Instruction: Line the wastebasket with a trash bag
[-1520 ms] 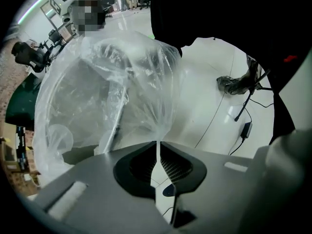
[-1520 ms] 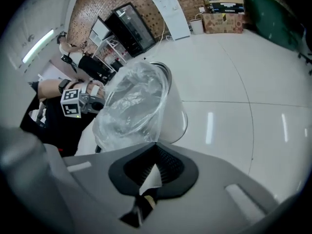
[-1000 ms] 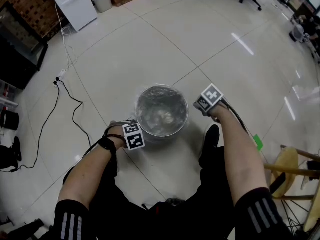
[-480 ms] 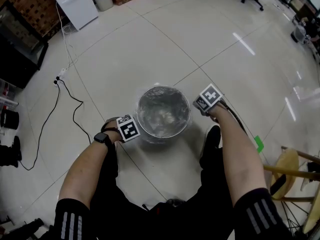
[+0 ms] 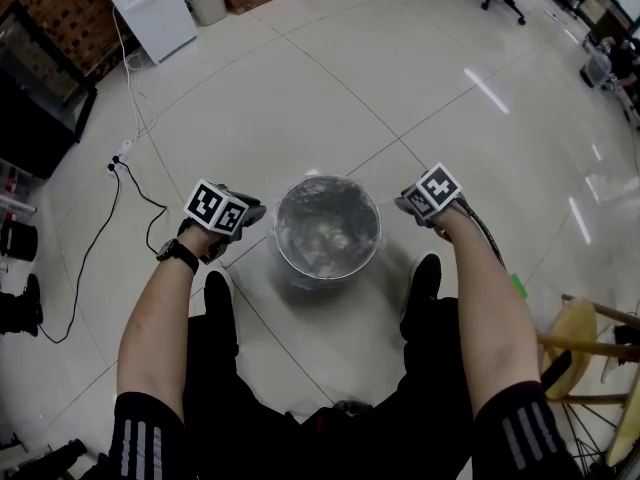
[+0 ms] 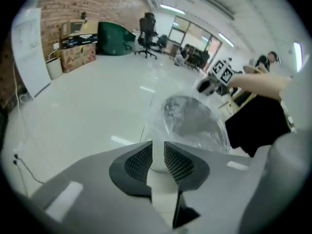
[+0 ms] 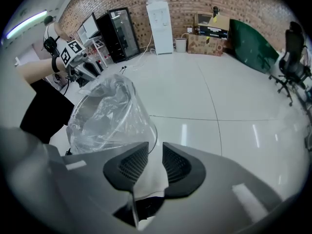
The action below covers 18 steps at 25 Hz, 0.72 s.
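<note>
Head view: trash bag point(image 5: 326, 230) inside wastebasket point(image 5: 290, 268); left tongs point(image 6: 157, 149), right tongs point(image 7: 155, 151) just opening, slightly apart, empty

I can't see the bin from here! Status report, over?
Left gripper and right gripper: jaws just opening, nothing between them. Trash bag lines the wastebasket, folded over its rim. Floor cable lies well clear, over.

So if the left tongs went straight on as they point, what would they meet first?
Probably the trash bag on the wastebasket's near side, or the floor beside it; depth is unclear. The left tongs have just been opening, empty.
</note>
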Each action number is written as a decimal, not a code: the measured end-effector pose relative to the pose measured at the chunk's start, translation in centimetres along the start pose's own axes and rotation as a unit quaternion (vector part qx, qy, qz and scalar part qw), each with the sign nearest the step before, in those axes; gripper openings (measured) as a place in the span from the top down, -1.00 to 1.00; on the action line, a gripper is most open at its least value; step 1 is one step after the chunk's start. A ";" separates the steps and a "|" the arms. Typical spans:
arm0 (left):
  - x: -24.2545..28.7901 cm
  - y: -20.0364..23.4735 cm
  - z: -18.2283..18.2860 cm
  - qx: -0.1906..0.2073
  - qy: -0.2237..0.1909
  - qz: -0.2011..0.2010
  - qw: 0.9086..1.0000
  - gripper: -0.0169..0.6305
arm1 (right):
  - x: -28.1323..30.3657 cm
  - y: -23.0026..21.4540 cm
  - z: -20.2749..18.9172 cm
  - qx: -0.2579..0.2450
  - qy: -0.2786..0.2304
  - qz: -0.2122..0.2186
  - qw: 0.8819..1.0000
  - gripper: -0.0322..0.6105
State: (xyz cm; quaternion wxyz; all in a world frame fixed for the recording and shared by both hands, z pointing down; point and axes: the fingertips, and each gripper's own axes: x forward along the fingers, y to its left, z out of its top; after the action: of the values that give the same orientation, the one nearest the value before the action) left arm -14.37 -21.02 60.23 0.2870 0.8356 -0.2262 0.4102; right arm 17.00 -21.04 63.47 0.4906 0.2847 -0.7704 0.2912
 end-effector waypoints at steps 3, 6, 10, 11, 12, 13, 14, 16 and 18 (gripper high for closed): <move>0.5 0.2 2.2 -0.058 -0.035 -0.020 0.998 0.67 | -0.6 0.0 0.6 0.005 -0.012 0.009 1.000 0.58; 1.8 0.2 2.2 -0.096 -0.027 -0.042 0.994 0.67 | -0.2 0.5 0.8 0.007 -0.015 0.019 1.000 0.58; 2.6 1.0 2.5 -0.112 -0.032 -0.047 0.992 0.97 | 1.4 0.9 0.4 -0.010 -0.002 0.022 1.000 0.69; 2.7 1.3 2.6 -0.106 -0.029 -0.042 0.993 0.97 | 1.8 0.8 0.3 -0.015 0.001 0.018 1.000 0.75; 2.9 1.6 2.6 -0.099 -0.026 -0.035 0.994 0.97 | 2.1 0.5 0.2 -0.018 0.004 0.013 1.000 0.78; 3.1 1.9 2.5 -0.095 -0.023 -0.028 0.995 0.97 | 2.4 0.3 0.2 -0.019 0.006 0.007 1.000 0.82; 3.3 2.3 2.5 -0.092 -0.021 -0.020 0.995 0.97 | 2.6 0.0 0.3 -0.020 0.008 0.001 1.000 0.84; 3.5 3.2 2.4 -0.087 -0.014 -0.005 0.996 0.97 | 3.0 -0.4 0.7 -0.022 0.013 -0.009 1.000 0.88; 3.9 4.1 2.1 -0.085 -0.003 0.006 0.996 0.97 | 3.6 -0.7 1.1 -0.022 0.019 -0.012 1.000 0.88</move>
State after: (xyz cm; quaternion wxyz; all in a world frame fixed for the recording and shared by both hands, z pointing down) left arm -13.59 -25.98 63.58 0.3539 0.8079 -0.2663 0.3888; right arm 15.61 -22.84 66.54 0.5147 0.2776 -0.7638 0.2734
